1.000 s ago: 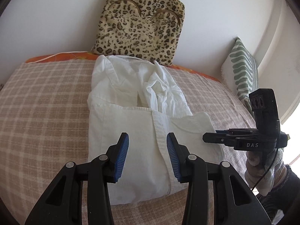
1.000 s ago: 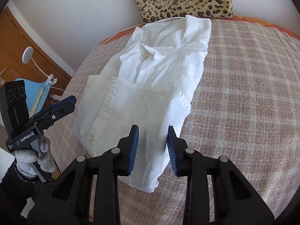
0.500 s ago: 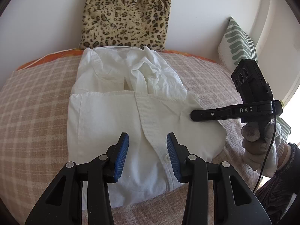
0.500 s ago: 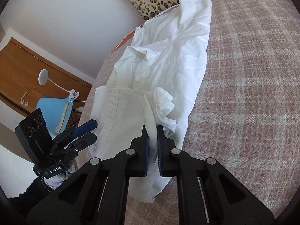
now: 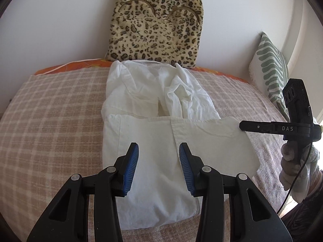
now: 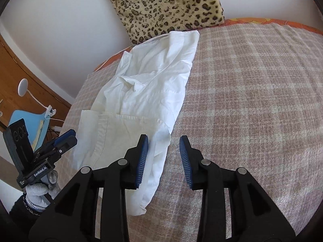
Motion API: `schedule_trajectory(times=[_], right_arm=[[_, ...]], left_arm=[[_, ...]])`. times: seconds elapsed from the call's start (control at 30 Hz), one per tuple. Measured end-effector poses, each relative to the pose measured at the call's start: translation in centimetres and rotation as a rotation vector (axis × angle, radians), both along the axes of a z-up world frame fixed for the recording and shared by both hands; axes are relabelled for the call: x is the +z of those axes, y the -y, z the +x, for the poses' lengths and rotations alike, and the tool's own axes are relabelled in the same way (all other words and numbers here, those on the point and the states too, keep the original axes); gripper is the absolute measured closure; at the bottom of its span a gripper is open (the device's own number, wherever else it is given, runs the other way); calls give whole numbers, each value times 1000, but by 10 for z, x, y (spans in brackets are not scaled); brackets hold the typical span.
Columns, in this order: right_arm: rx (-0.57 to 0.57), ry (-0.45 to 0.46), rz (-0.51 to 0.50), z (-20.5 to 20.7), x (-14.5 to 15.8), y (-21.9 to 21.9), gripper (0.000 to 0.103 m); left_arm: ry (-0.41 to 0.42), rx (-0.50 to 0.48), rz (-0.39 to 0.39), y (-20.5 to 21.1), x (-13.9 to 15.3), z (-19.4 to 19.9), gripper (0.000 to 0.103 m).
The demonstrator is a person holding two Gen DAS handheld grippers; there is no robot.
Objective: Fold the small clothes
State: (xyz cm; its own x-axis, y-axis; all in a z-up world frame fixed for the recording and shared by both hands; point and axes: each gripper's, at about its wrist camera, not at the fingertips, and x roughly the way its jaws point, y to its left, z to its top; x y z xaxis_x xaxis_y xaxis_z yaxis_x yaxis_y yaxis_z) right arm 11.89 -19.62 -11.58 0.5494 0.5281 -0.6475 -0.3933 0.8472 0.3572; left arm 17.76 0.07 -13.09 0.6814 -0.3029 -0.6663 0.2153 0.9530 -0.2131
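A white shirt (image 5: pixel 161 137) lies on a checked blanket (image 5: pixel 50 121) that covers the bed. Its far end with the collar reaches a leopard cushion (image 5: pixel 157 24) leaning at the wall, and its near part is folded over into a flat panel.

The left gripper (image 5: pixel 159 167) hangs above the near part of the shirt. Its jaws stand apart at a middle width, the blue pads (image 5: pixel 131 167) hold nothing, and the folded panel of the shirt shows between and below them.

The right gripper (image 6: pixel 164 157) is at the edge of the shirt that is on the right as seen from the leopard cushion's opposite side. Its jaws have just been opening, and now there is a clear gap between them. The left pad is just at the edge of the cloth, the right pad is over the bare blanket, and nothing is gripped. In the left wrist view the tip of this gripper (image 5: pixel 242 125) is at the corner of the folded panel, and I cannot tell whether it touches it.

A gloved hand (image 5: pixel 296 161) holds the right gripper, and another gloved hand (image 6: pixel 40 189) holds the left one
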Motion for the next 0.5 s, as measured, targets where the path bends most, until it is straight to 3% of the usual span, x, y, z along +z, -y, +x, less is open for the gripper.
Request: schedule_trajectory(times=[0.17, 0.23, 0.33, 0.4, 0.5], right_arm=[[151, 90, -16, -47, 18, -23, 69], [208, 122, -83, -63, 13, -42, 69], [255, 158, -229, -76, -7, -65, 69], [256, 135, -276, -78, -23, -65, 69], [264, 166, -342, -79, -36, -65, 78]], left_arm=[[-17, -28, -16, 2, -4, -8, 64], [-25, -46, -23, 3, -7, -15, 64], [-21, -64, 44, 11, -17, -26, 63], [-35, -62, 93, 12, -29, -29, 64], [-50, -62, 126, 9, -44, -31, 64]])
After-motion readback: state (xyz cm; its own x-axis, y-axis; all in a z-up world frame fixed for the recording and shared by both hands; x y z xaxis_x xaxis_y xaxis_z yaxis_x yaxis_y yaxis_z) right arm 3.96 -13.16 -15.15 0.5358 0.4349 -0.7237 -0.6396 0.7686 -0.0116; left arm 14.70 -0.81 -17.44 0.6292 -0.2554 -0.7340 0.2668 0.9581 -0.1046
